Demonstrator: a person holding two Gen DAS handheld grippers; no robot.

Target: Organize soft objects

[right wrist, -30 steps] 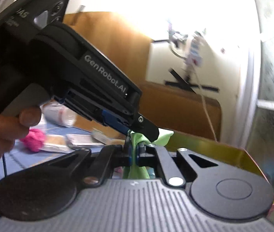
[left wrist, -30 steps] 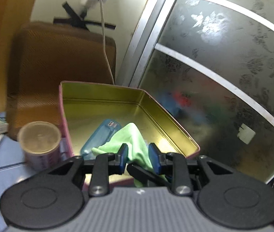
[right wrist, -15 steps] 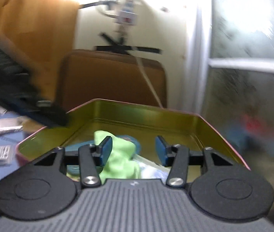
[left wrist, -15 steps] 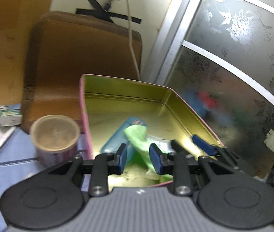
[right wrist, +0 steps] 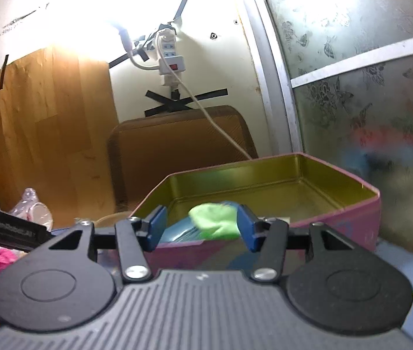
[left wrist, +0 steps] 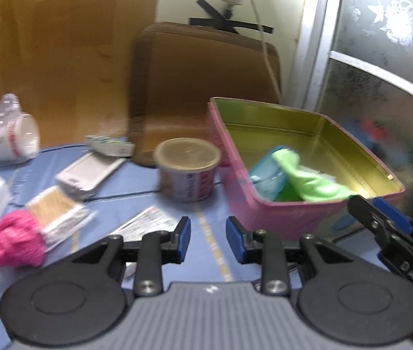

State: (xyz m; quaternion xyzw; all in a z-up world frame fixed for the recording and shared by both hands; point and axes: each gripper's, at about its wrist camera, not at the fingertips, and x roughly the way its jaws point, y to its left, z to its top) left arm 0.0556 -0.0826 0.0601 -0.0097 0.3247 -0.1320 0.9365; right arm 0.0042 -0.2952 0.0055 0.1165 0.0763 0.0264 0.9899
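A green cloth [left wrist: 314, 180] lies inside the pink tin with a gold inside [left wrist: 264, 215], on top of a blue pouch [left wrist: 267, 175]. The cloth [right wrist: 215, 221] and the tin [right wrist: 337, 224] also show in the right wrist view. My left gripper [left wrist: 207, 240] is open and empty, over the blue table in front of the tin's left corner. My right gripper [right wrist: 200, 227] is open and empty, just before the tin's near wall; it shows at the right edge of the left wrist view [left wrist: 381, 218]. A pink soft bundle [left wrist: 17, 239] lies at the left.
A lidded cup [left wrist: 189, 169] stands left of the tin. A pack of cotton swabs [left wrist: 54, 213], flat packets [left wrist: 89, 175], a leaflet [left wrist: 148, 224] and a bagged white cup [left wrist: 8, 140] lie on the blue table. A brown chair back [left wrist: 206, 67] stands behind.
Both grippers let go of the green cloth, which now lies in the tin. Both have drawn back from the tin; the left one has swung left over the table.
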